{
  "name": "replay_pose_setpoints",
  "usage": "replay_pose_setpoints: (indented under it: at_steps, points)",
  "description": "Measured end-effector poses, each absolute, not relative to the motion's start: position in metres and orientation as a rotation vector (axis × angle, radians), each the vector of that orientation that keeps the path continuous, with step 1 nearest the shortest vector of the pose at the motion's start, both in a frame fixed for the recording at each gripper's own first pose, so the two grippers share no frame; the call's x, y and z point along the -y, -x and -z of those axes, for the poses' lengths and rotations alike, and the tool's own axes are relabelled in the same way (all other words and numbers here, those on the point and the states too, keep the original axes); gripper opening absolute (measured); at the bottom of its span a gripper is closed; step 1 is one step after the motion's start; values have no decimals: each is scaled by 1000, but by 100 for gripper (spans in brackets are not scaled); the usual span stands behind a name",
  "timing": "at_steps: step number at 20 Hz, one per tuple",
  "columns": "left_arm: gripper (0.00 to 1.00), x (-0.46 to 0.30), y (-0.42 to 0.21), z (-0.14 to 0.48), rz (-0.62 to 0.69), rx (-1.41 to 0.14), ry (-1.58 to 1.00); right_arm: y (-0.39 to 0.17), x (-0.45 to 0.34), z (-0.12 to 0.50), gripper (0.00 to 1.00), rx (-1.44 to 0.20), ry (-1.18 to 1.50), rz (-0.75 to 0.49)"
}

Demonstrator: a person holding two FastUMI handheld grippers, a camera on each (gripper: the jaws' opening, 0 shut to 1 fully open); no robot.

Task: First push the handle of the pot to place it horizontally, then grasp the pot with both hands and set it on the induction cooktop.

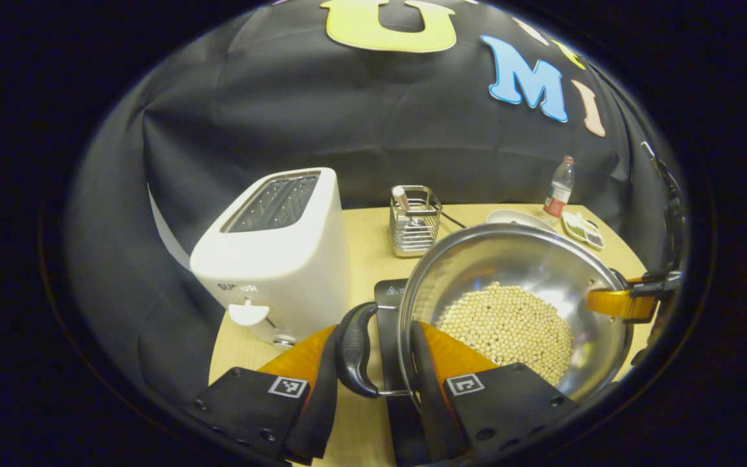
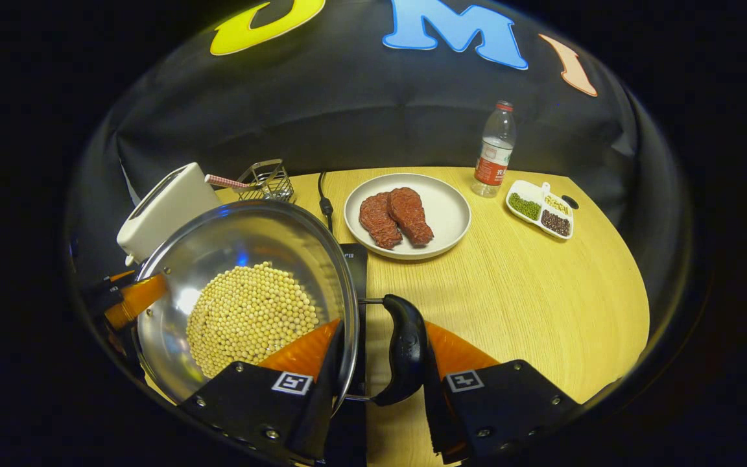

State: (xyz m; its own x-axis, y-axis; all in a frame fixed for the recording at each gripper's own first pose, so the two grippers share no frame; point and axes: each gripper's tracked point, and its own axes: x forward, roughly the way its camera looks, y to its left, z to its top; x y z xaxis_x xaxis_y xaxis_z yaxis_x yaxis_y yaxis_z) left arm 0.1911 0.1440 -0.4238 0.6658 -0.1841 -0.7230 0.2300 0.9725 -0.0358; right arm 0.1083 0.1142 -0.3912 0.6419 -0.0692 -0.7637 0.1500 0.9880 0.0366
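Note:
A steel pot (image 1: 509, 259) (image 2: 244, 240) holds a bed of pale soybeans (image 1: 509, 324) (image 2: 250, 314). It hangs over the black induction cooktop (image 1: 388, 295) (image 2: 354, 259); whether it touches I cannot tell. My left gripper (image 1: 375, 331) is shut on the pot's black left handle (image 1: 353, 350), one finger outside the handle and the other inside the rim. My right gripper (image 2: 383, 327) clamps the opposite black handle (image 2: 406, 350) and rim the same way. Each view also shows the other gripper's finger at the pot's far rim (image 1: 633, 301) (image 2: 130, 298).
A white toaster (image 1: 276, 253) (image 2: 166, 207) stands left of the pot, a wire holder (image 1: 414, 227) (image 2: 268, 178) behind it. Farther right on the wooden table (image 2: 542, 292) are a plate (image 2: 438, 194) with two steaks, a water bottle (image 2: 493, 152) and a divided dish (image 2: 540, 207).

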Motion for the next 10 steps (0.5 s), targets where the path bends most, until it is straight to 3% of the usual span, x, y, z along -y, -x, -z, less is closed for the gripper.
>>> replay_pose_setpoints:
  at_steps: [1, 2, 5, 6, 7, 8, 9, 10]
  points:
    - [60, -143, -189, 425, 234, -803, -55, -108, -114, 391, 60, -860, -101, 125]
    - [65, -142, -191, 425, 235, -800, -58, -108, -114, 391, 60, -859, -99, 122]
    - [63, -144, -190, 423, 233, -795, -56, -111, -114, 391, 60, -845, -101, 105]
    - [69, -143, -190, 421, 228, -790, -54, -111, -114, 389, 57, -841, -96, 96]
    - [65, -145, -192, 416, 222, -772, -62, -112, -112, 386, 58, -833, -84, 92]
    - [71, -148, -196, 410, 217, -748, -71, -112, -109, 380, 68, -815, -67, 89]
    - [70, -149, -195, 403, 214, -727, -74, -113, -107, 372, 65, -793, -53, 86]
    - [78, -150, -194, 394, 206, -707, -69, -114, -107, 362, 74, -763, -50, 74]
